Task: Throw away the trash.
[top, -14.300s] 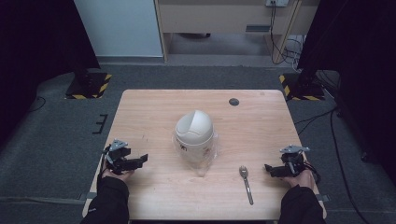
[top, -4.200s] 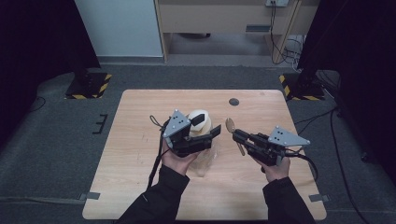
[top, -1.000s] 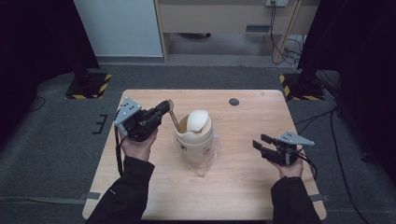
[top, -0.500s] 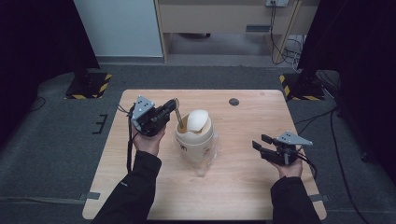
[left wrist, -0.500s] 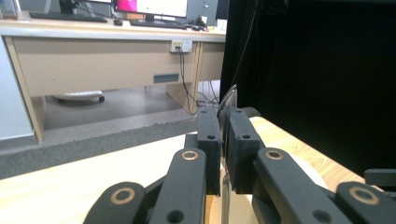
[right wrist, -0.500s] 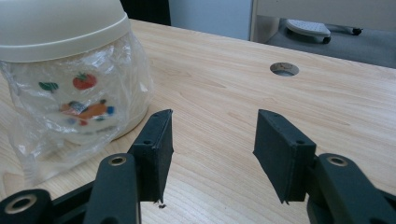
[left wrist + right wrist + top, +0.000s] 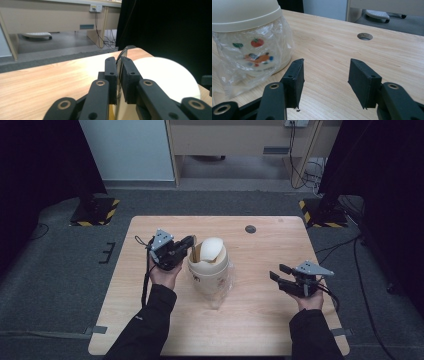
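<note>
1. Cream plastic tabletop bin with a domed swing lid stood mid-bench, upright, on the pale wooden bench. A clear plastic liner was bunched round its printed body and spilled onto the bench beside it.
2. Thin flat utensil, apparently a spoon seen edge-on in the left gripper view, was held at the left side of the lid, just above the bin's rim. Whether its tip had entered the opening could not be told.
3. Left tongs were clamped narrowly on the utensil, with the pads nearly meeting on either side of it.
4. Right tongs were held well to the right of the bin, spread apart with nothing between them. They were not bracing the bin.
5. Round cable hole lay in the far part of the bench, clear of the work.
6. Risks, as judged:
   - The bin was light and unbraced, so a sideways push on the lid could slide or tip it.
   - The grip was on a thin edge, so the utensil could twist or slip and fall outside the rim.
   - The lid might not swing, leaving the utensil resting on the dome.
   - The loose liner could snag on the tongs.
</note>
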Demonstrator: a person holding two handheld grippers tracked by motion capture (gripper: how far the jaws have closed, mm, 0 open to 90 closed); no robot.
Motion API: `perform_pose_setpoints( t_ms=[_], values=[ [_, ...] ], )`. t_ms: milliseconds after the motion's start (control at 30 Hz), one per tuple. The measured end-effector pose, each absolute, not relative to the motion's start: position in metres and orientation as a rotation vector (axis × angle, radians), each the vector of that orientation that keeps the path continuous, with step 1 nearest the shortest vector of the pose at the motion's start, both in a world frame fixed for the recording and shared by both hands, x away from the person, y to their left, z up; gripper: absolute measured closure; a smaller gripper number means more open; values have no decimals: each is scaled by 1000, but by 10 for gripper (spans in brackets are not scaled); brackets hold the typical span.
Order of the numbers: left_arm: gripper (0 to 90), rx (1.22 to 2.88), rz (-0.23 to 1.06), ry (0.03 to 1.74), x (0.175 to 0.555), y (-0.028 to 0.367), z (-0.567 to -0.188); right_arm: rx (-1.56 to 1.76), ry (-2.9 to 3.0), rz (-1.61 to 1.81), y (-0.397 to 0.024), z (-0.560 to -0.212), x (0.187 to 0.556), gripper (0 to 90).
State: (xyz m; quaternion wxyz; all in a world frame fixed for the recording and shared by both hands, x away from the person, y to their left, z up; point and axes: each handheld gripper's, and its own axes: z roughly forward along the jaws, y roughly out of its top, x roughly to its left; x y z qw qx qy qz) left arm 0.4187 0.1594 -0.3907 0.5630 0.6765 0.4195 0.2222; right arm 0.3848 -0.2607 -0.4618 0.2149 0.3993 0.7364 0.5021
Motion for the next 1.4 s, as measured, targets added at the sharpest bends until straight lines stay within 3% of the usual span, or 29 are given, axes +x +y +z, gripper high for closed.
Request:
perform_pose_setpoints(
  t_ms=[200, 567, 967, 1400],
  values=[
    [720, 1615, 503, 989, 415, 166, -393, 1114, 2038, 1393, -261, -461, 384, 455],
    [586, 1621, 541, 1017, 382, 215, -389, 1131, 2023, 1393, -264, -462, 385, 433],
    [483, 1724, 527, 1153, 349, 263, -436, 1158, 2008, 1386, -267, -465, 385, 353],
    [188, 1925, 543, 1370, 371, 291, -489, 1237, 2000, 1354, -274, -478, 392, 166]
  ],
)
